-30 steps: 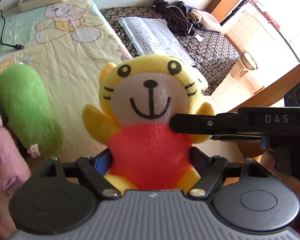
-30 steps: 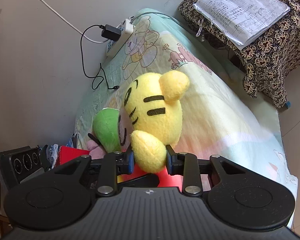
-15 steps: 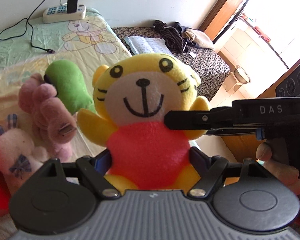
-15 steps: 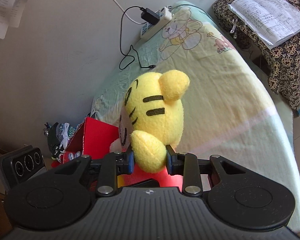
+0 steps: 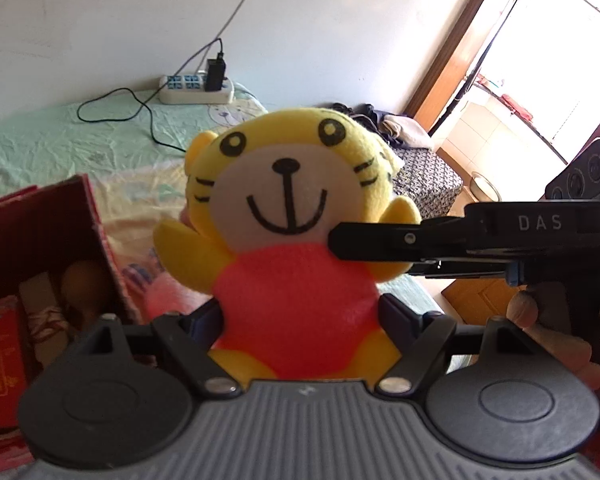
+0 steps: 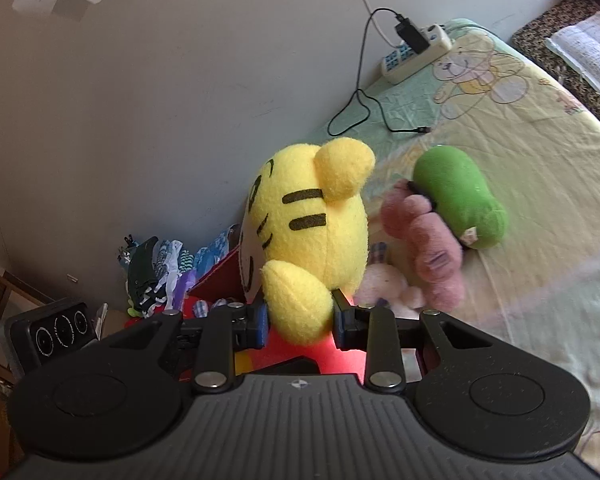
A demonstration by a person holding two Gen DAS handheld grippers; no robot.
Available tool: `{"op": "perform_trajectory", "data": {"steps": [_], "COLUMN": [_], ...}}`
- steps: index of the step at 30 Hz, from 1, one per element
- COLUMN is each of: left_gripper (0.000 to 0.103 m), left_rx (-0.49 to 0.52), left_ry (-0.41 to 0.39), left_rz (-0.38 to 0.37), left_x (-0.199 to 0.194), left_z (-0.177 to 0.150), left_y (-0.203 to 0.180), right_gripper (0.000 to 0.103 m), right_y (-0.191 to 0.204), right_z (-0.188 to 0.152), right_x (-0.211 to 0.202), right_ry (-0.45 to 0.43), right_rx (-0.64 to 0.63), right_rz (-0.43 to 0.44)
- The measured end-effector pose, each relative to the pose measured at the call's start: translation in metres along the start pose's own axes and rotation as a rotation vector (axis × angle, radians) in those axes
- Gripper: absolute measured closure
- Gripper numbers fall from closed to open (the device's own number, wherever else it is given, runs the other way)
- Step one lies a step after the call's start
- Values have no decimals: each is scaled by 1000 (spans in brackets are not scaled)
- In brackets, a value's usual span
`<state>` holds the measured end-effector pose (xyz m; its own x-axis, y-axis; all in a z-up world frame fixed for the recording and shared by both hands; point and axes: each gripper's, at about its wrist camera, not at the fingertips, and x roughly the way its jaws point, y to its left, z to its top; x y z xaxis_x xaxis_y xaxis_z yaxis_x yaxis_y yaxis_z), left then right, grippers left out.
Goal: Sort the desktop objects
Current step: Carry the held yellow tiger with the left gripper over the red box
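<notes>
Tiger plush [image 5: 296,240], yellow with a white face and red belly, fills the centre of the left wrist frame, upright and facing the camera. The left tongs [image 5: 300,316] are pressed in on its red body from both sides, just above its yellow feet. The right tongs [image 6: 300,320] pinch one yellow arm of the same toy; in the left wrist view they reach in from the right edge of the frame as a black bar marked "DAS", with a hand [image 5: 556,336] behind it at lower right. In the right wrist view the plush shows from the side, at centre frame, its ear and black stripes toward the camera.

A red box [image 5: 40,248] stands at the left edge of the left wrist frame, open, with packets inside. To the right of the tiger in the right wrist view lie a green plush [image 6: 460,200], a mauve plush [image 6: 432,252] touching it, and a pale pink plush [image 6: 384,284] below them, all on a bed [image 6: 540,168] with a cartoon-bear sheet. A white power strip [image 6: 416,54] with a black charger sits at the bed's far end by the wall.
</notes>
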<state>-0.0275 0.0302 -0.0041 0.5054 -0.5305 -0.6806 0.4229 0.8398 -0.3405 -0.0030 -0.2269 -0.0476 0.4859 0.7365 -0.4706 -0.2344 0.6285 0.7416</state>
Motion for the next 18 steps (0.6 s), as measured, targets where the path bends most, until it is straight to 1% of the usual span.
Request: {"op": "perform_trajectory", "data": {"steps": [6,9,14,18], "left_gripper": [23,23,23,23], "left_rx": [-24,-36,-66,-111], "left_ry": [-34,-41,-51,-46], "left_rz": [35,49,41,5], "left_x": [-37,-48,-53,-47], "left_z": [-6,-9,-12,-15], "left_y": [48,69,102,126], "right_gripper": [71,71,71,71], "right_y": [39,55,78,89], "right_z": [-9,-13,-13,-13], "right_x": [42,62,89,107], "right_ry": [12,22,34,47], "right_rx": [-51,-72,-124,-171], "right_rz": [23,15,-38,-106]}}
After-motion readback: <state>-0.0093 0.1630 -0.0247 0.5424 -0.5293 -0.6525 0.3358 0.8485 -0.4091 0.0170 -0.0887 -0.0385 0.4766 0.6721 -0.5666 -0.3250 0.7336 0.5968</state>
